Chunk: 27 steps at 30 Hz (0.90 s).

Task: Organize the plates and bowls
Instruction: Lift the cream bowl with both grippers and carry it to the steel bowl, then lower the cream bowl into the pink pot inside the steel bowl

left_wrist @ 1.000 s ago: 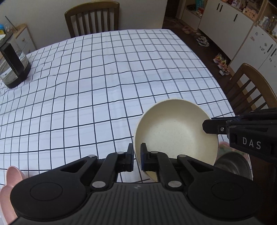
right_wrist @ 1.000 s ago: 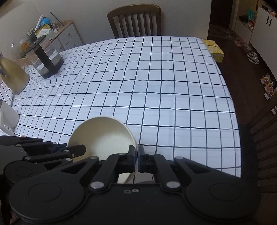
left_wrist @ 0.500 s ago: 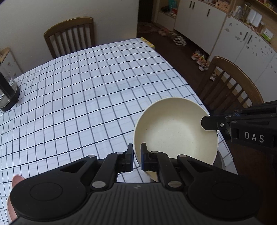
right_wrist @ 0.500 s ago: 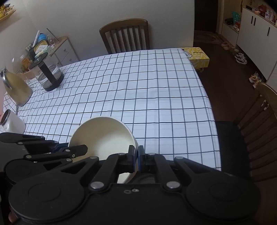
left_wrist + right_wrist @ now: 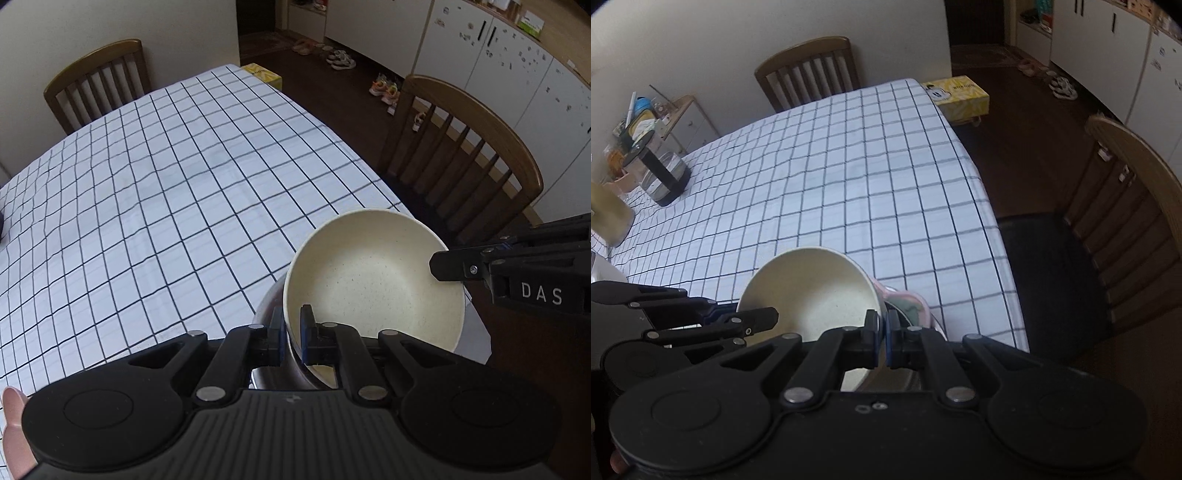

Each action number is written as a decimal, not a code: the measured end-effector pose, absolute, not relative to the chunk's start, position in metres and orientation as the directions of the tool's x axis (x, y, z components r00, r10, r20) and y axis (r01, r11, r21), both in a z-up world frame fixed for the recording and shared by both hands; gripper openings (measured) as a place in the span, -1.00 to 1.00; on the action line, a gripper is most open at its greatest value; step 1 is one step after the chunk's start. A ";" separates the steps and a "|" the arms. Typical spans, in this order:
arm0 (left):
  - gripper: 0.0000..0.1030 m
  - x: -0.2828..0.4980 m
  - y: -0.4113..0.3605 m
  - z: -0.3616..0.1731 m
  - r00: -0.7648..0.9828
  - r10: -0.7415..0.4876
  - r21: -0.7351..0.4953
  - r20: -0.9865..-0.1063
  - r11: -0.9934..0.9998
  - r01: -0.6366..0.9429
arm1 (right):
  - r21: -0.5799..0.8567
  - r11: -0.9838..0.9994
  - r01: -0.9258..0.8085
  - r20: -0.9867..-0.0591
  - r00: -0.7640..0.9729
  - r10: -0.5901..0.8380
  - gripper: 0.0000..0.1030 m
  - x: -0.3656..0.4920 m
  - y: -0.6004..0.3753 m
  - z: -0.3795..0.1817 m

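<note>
A cream speckled bowl (image 5: 373,280) hangs over the near right corner of the checked table, held by both grippers. My left gripper (image 5: 291,334) is shut on its near rim. In the right wrist view the same cream bowl (image 5: 809,291) has my right gripper (image 5: 882,341) shut on its right rim. The right gripper (image 5: 448,266) also reaches in from the right of the left wrist view, and the left gripper (image 5: 764,318) enters the right wrist view from the left. Under the bowl sits a steel bowl (image 5: 271,317), with a pink dish (image 5: 912,301) beside it.
The table's checked cloth (image 5: 177,192) stretches away. Wooden chairs stand at the far end (image 5: 98,79) and at the right side (image 5: 465,147). A glass coffee press (image 5: 659,173) stands far left. A yellow tissue box (image 5: 956,94) sits past the far corner. A pink item (image 5: 14,432) shows at the bottom left.
Both grippers have carried the cream bowl to the right, toward the table's right corner. The steel bowl and pink dish now show directly beneath it.
</note>
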<state>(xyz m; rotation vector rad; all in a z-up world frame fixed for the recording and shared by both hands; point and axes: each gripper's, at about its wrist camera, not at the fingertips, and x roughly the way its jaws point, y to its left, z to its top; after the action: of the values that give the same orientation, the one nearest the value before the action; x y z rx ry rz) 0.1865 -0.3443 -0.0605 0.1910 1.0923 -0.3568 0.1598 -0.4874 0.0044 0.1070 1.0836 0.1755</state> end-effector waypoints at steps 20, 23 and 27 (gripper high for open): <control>-0.87 0.186 -0.360 -0.094 0.378 -0.146 0.028 -0.914 0.908 0.418 | 0.146 0.988 -0.052 -0.901 0.406 0.155 -0.91 0.151 -0.496 -0.035; -0.87 0.188 -0.360 -0.094 0.374 -0.146 0.027 -0.916 0.907 0.421 | 0.143 0.988 -0.055 -0.902 0.403 0.153 -0.91 0.151 -0.495 -0.037; -0.87 0.190 -0.358 -0.094 0.362 -0.155 0.015 -0.919 0.905 0.426 | 0.142 0.988 -0.057 -0.904 0.398 0.153 -0.92 0.152 -0.495 -0.039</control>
<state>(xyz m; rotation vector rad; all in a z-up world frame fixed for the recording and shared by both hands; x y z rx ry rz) 0.1900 -0.3584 -0.0938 0.2690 1.1435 -0.3800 0.1516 -0.4954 -0.0388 0.0937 1.1541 0.1330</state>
